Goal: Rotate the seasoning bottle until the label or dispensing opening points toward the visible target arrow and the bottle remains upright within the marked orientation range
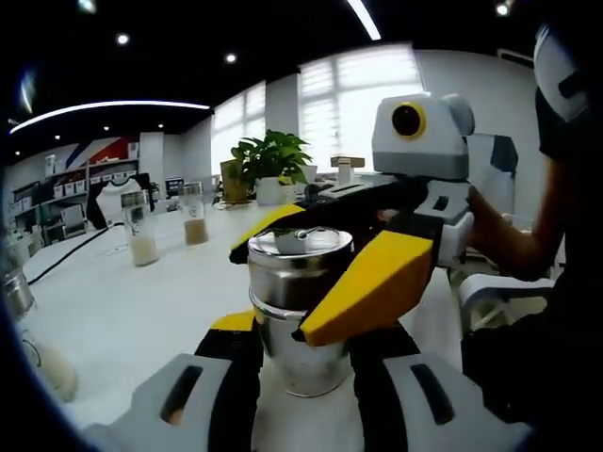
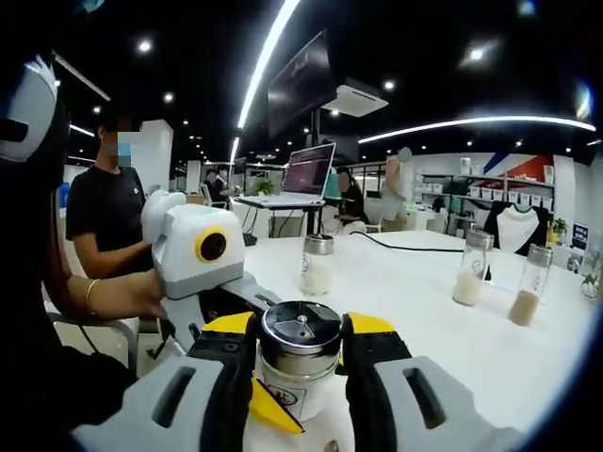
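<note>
My left tongs point(image 1: 303, 353) gripped the base of the shiny steel seasoning bottle with a perforated lid point(image 1: 299, 311), upright on the white worktop point(image 1: 113, 311). My right tongs point(image 2: 300, 363) clamped its upper body, just under the lid, yellow tips either side at 9 and 3 o'clock. No target arrow was in sight, so I couldn't judge alignment; the rotation looked mid-way at best, with release left to do. Both tongs met level from opposite sides, my bare forearm point(image 2: 113, 297) at 9 o'clock in the right gripper view.
</note>
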A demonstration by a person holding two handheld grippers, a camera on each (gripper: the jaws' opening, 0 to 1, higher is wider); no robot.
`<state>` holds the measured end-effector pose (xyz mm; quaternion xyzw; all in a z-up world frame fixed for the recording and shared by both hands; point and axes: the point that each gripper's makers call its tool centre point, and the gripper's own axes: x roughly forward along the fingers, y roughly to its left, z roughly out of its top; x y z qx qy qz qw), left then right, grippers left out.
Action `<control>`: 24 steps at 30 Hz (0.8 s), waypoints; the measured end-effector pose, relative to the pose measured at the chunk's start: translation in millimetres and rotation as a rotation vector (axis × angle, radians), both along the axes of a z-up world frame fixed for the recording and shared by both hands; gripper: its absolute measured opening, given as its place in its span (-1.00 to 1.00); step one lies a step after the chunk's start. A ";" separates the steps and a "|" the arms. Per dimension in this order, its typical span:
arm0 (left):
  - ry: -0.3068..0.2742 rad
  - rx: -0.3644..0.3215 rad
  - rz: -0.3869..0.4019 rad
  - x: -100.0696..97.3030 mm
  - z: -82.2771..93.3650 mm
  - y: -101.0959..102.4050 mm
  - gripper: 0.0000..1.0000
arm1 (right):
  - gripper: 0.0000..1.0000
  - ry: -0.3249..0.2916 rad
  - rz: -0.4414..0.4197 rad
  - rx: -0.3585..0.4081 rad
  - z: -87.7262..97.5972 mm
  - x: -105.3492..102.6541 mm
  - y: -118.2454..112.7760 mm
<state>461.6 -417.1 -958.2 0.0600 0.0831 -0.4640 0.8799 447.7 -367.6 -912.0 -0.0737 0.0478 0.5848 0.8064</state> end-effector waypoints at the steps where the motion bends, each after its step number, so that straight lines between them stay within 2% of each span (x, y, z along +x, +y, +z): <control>1: 0.000 0.000 -0.001 0.0 -0.1 0.0 -0.24 | -0.37 0.002 -0.004 0.006 1.1 0.7 -1.2; 9: -0.007 0.014 -0.002 -1.2 -1.4 0.2 -0.23 | -0.39 0.007 -0.008 0.026 0.2 -1.0 0.2; 12: -0.012 0.043 0.015 -1.2 -7.7 0.8 -0.23 | -0.39 0.004 -0.045 0.027 0.4 0.2 0.8; 13: -0.019 0.071 0.040 0.5 -12.2 3.2 -0.23 | -0.39 0.008 -0.091 0.026 0.2 4.3 0.0; 14: -0.025 0.080 0.052 1.4 -13.3 4.4 -0.22 | -0.39 -0.007 -0.101 0.019 0.4 5.3 -0.1; 15: -0.038 0.085 0.073 1.2 -14.4 4.4 -0.22 | -0.39 0.003 -0.121 0.025 0.0 3.4 1.9; 19: -0.015 0.000 0.129 0.6 -6.9 5.9 -0.16 | -0.39 0.001 -0.196 0.038 0.2 4.4 2.1; 22: -0.028 -0.064 0.190 1.9 1.6 10.1 -0.18 | -0.39 -0.038 -0.258 0.023 1.6 9.6 0.3; 24: -0.043 -0.086 0.225 2.8 6.5 13.0 -0.20 | -0.39 -0.041 -0.279 0.023 1.3 12.1 -0.8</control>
